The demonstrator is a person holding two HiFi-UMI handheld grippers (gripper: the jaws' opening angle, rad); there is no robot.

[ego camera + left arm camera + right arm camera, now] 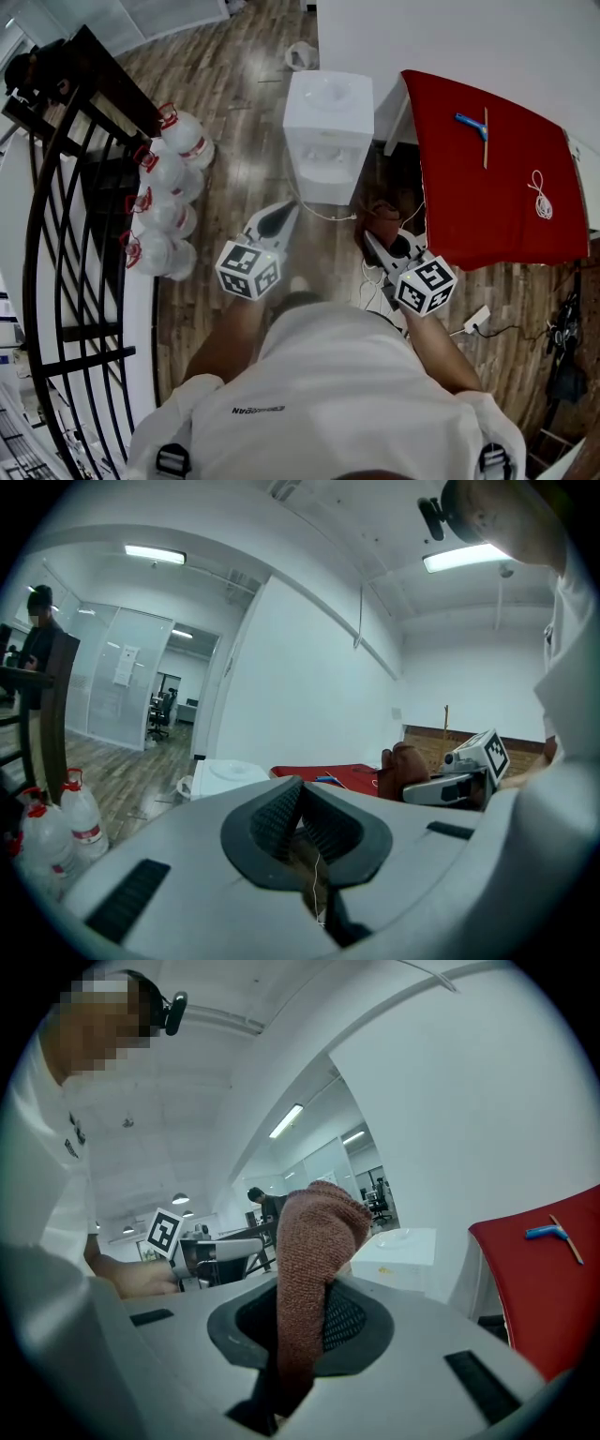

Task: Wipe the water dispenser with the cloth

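While the right gripper's (309,1326) jaws were clenched on the cloth (314,1241), whose free end stood up past the tips, the left gripper's (302,808) jaws were pressed together with nothing between them. In the head view the dispenser (328,131) stood upright on the floor (234,112) at about 11 o'clock from the right jaws, near but apart, and at 1 o'clock from the left jaws, which were nearer its front. A red counter (487,187) lay at 2 o'clock. By my judgement the right gripper had to travel forward and leftward.
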